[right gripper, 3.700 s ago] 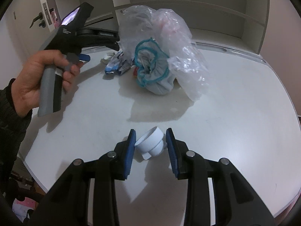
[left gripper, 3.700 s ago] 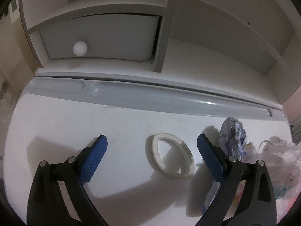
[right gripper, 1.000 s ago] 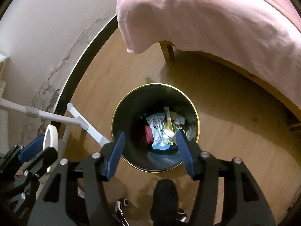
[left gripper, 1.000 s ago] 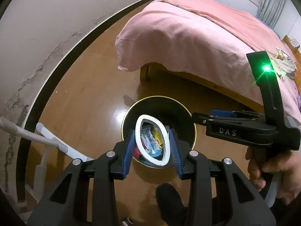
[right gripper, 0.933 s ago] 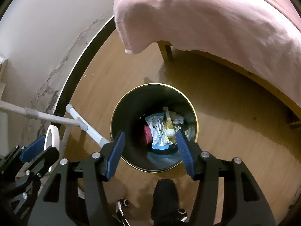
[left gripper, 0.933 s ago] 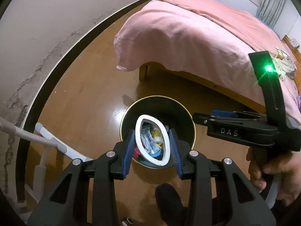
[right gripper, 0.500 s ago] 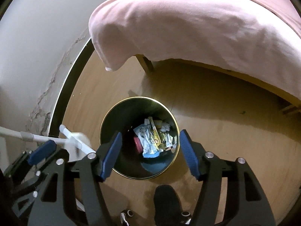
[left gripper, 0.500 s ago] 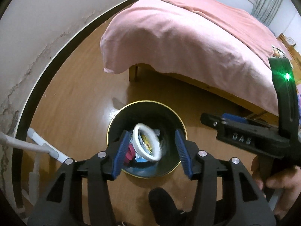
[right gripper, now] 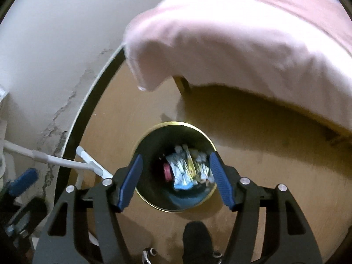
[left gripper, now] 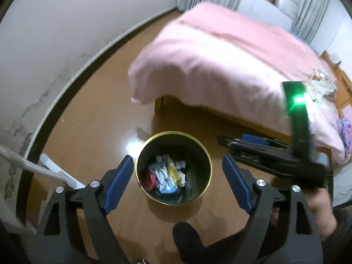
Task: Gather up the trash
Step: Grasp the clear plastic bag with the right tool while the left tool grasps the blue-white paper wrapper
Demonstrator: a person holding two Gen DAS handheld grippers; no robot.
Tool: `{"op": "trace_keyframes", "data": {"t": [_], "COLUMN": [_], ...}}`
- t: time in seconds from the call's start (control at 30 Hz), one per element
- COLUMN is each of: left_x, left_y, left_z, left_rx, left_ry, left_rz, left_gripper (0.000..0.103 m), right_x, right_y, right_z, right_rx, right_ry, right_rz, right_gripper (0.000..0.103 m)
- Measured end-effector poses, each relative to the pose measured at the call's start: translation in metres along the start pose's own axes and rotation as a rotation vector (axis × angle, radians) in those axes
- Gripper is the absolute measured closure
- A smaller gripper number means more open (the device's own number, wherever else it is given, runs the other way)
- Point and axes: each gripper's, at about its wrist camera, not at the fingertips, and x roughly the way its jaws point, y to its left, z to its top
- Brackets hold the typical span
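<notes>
A round black waste bin (left gripper: pixel 199 154) with a gold rim is stood on the wooden floor (left gripper: pixel 92 132) near the corner of a bed (left gripper: pixel 220 66) covered in pink. Mixed trash (left gripper: pixel 166 176) is contained in the bin: crumpled wrappers, a yellow packet, a red item and a blue scrap. Individual pieces cannot be identified, and the right wrist view is blurred.

The left hand-held gripper (left gripper: pixel 178 182) is seen above the bin with its jaws spread wide, having just been opening; nothing is held between them. The right hand-held gripper (right gripper: pixel 176 180) is also held over the bin, jaws parted and empty. The person's hand is partly cut off at the frame edge.
</notes>
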Motion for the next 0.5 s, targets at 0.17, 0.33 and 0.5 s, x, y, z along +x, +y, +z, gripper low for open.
{"op": "trace_keyframes", "data": {"t": [0.17,0.33,0.5], "left_x": [-0.101,-0.194,-0.261], "left_y": [0.023,0.077,0.155], "left_z": [-0.003,-0.041,-0.1], "left_rx": [-0.028,-0.102,-0.246], "left_ry": [-0.136,-0.215,-0.242], "left_rz": [0.04,0.145,0.323], "left_gripper": [0.011,0.011,0.011], "right_x": [-0.067,-0.14,-0.178], "right_y": [0.081,0.192,0.325], "right_z": [0.018,0.009,-0.042], "right_rx": [-0.169,-0.387,-0.627], "right_ry": [-0.105,-0.185,-0.129], "right_rz": [0.107,0.286,0.52], "right_gripper": [0.041,0.034,0.033]}}
